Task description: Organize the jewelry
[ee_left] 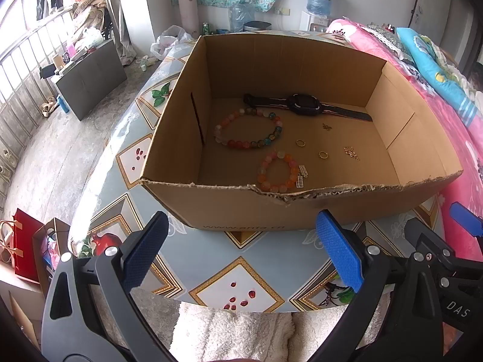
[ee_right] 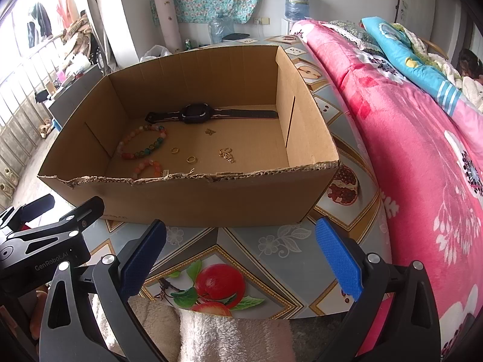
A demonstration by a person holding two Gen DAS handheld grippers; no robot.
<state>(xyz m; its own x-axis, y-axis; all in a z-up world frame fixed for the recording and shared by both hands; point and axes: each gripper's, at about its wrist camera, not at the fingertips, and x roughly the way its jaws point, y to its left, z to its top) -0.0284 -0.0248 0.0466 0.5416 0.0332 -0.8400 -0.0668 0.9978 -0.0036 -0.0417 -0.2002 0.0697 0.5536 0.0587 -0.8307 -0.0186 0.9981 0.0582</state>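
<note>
The cardboard box (ee_left: pixel 302 208) stands on the counter (ee_left: pixel 241 271) directly ahead of both grippers and holds every item; its near rim is torn, so approach over it from above. Both the left gripper (ee_left: pixel 241 247) and the right gripper (ee_right: pixel 241 250) are spread wide and carry nothing, short of the near wall. The watch (ee_left: pixel 303 105) lies farthest ahead, against the back wall; judged moderately heavy with a rigid case and flexible strap, so close on the case or the strap beside it. The large bead bracelet (ee_left: pixel 249 129), ahead and left of the left gripper, and the small bead bracelet (ee_left: pixel 277 172), nearest behind the rim, should be limp and smooth; pinch across one strand of beads. The gold rings (ee_left: pixel 300 142), butterfly charm (ee_left: pixel 326 126) and chain piece (ee_left: pixel 351 152), ahead and right, are light, flat and slippery; pinch each across its edge.
</note>
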